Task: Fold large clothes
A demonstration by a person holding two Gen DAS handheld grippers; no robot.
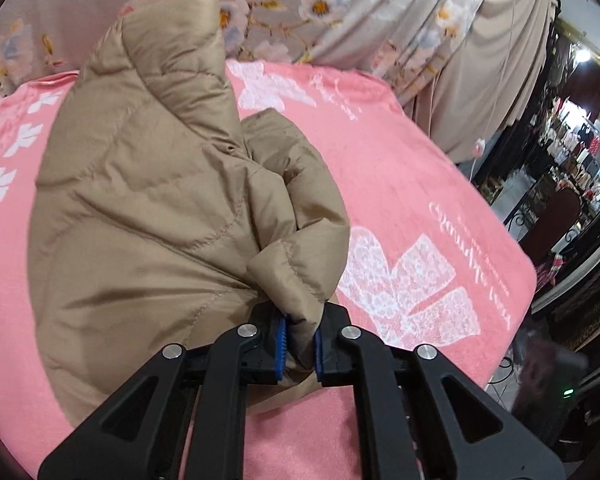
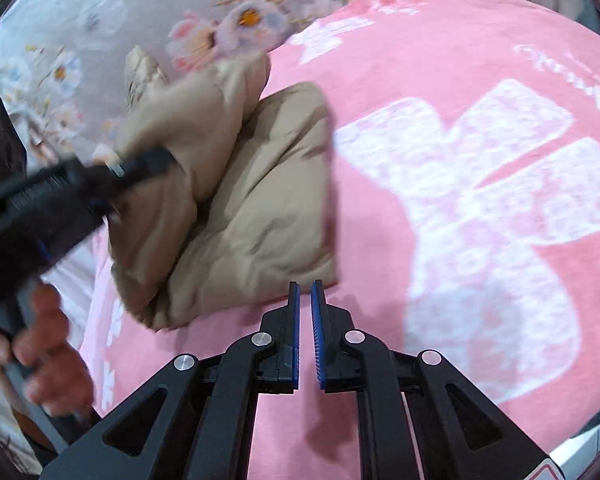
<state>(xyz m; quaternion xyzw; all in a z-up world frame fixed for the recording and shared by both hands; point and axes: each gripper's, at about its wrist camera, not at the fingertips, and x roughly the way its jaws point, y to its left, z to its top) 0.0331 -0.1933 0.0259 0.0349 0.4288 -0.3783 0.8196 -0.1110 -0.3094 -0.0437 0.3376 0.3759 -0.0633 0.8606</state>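
A tan puffer jacket lies bunched on a pink blanket. My left gripper is shut on a fold of the jacket's edge and holds it lifted off the blanket. In the right wrist view the jacket lies folded left of centre, and the left gripper shows blurred at its left side. My right gripper is empty, its blue pads close together with a narrow gap, just in front of the jacket's near edge above the pink blanket.
A floral grey sheet lies behind the blanket. Beige curtains hang at the back right, with a cluttered dark room beyond the bed's right edge. The person's hand holds the left gripper's handle.
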